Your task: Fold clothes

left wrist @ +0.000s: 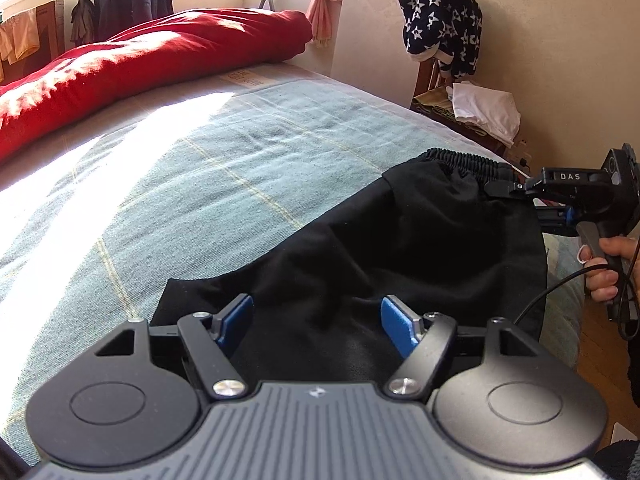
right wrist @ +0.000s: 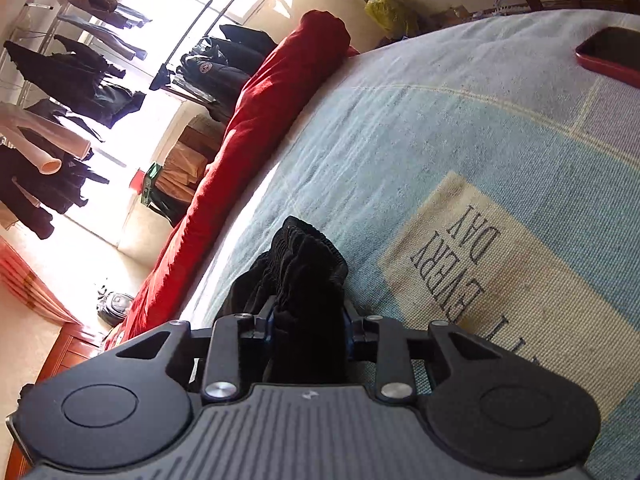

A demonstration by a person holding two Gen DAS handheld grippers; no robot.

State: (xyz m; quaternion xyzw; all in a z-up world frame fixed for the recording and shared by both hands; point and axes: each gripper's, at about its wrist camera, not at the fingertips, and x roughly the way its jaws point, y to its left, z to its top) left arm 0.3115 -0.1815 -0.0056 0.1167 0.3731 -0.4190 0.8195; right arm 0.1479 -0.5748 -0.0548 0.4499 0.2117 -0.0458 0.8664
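Black shorts (left wrist: pixel 400 248) with a gathered elastic waistband (left wrist: pixel 464 162) lie on the blue-grey checked bedspread (left wrist: pixel 200 168). My left gripper (left wrist: pixel 316 320) is open, its blue pads (left wrist: pixel 236 316) apart just above the shorts' near leg end. My right gripper (left wrist: pixel 508 190) is shut on the waistband at the right edge of the bed. In the right wrist view the bunched waistband (right wrist: pixel 304 264) sits clamped between the right gripper's (right wrist: pixel 308 328) fingers.
A red rolled duvet (left wrist: pixel 132 60) lies along the far side of the bed. A chair with a star-patterned garment (left wrist: pixel 444 24) and white cloth (left wrist: pixel 484 112) stands by the wall. A red phone (right wrist: pixel 612 54) lies on the bedspread. Clothes hang on racks (right wrist: pixel 72 72) by the window.
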